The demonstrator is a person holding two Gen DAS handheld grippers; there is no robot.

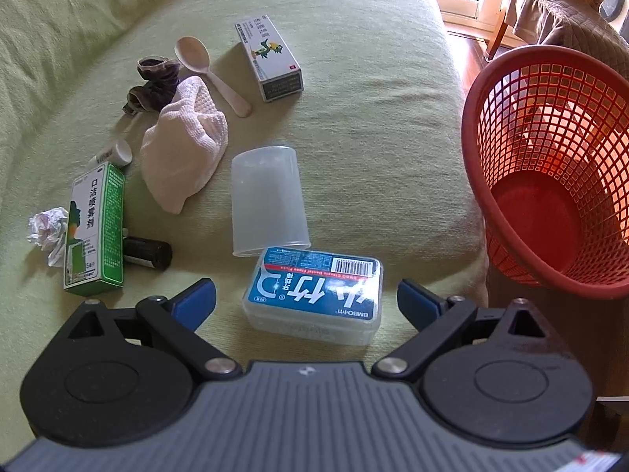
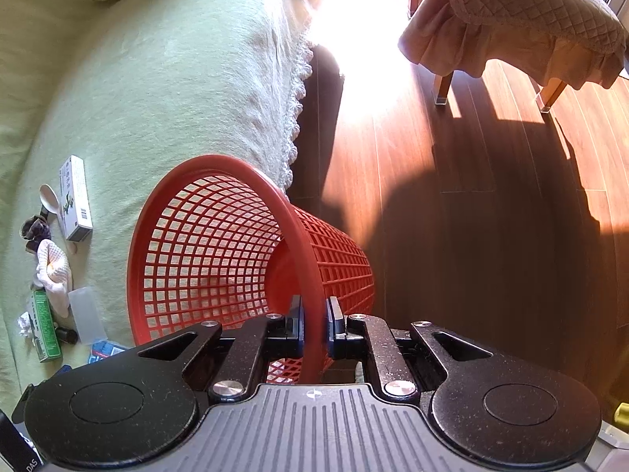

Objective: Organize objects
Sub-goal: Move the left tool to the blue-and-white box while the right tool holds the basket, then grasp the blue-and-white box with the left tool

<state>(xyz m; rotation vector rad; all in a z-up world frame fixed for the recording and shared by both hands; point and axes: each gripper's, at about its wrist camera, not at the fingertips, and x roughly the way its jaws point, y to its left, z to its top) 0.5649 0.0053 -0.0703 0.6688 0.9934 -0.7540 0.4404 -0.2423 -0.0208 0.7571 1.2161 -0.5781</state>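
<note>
Right gripper (image 2: pixel 314 320) is clamped on the red basket's (image 2: pixel 204 244) near rim. Left gripper (image 1: pixel 306 303) hangs spread apart over the floss box (image 1: pixel 314 295) lying on the green sofa cover (image 1: pixel 373 137), left of that basket.

The left claw (image 1: pixel 306 299) hangs wide open over a dental floss box (image 1: pixel 314 295), beside a red basket (image 1: pixel 550 165).

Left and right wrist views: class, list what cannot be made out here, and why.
- Dark bottle, left wrist view: its left end hidden behind the green box.
- White tube, left wrist view: mostly hidden behind that box.
- Red basket, left wrist view: cut off by the right edge.
- Floss box, right wrist view: largely hidden by the right gripper.
</note>
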